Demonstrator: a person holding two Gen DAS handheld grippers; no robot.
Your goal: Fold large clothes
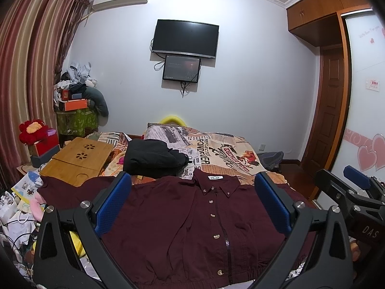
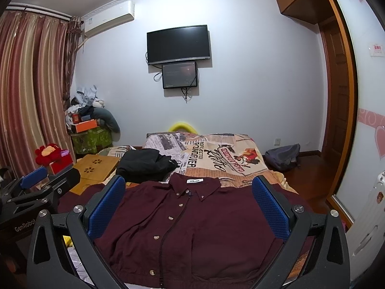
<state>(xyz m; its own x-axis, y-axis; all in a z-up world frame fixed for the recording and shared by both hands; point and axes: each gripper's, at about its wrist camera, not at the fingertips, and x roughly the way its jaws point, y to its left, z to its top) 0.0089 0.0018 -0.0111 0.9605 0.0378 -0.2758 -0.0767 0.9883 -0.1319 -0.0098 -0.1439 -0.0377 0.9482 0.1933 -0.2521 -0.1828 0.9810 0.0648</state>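
A dark maroon button-up jacket (image 1: 182, 224) lies flat and face up on the bed, collar away from me, sleeves spread to both sides. It also fills the lower right wrist view (image 2: 204, 224). My left gripper (image 1: 192, 207) is open and empty, held above the jacket's chest, its blue pads (image 1: 110, 207) wide apart. My right gripper (image 2: 190, 209) is also open and empty above the jacket. Each gripper shows at the edge of the other's view: the right one (image 1: 356, 192) and the left one (image 2: 36, 183).
A folded black garment (image 1: 151, 156) lies beyond the collar on the printed bedspread (image 1: 221, 154). A bamboo lap tray (image 1: 79, 161) sits at the bed's left. Papers and bags clutter the floor at left (image 1: 19, 207). A backpack (image 2: 284, 156) lies on the floor at right near the wardrobe.
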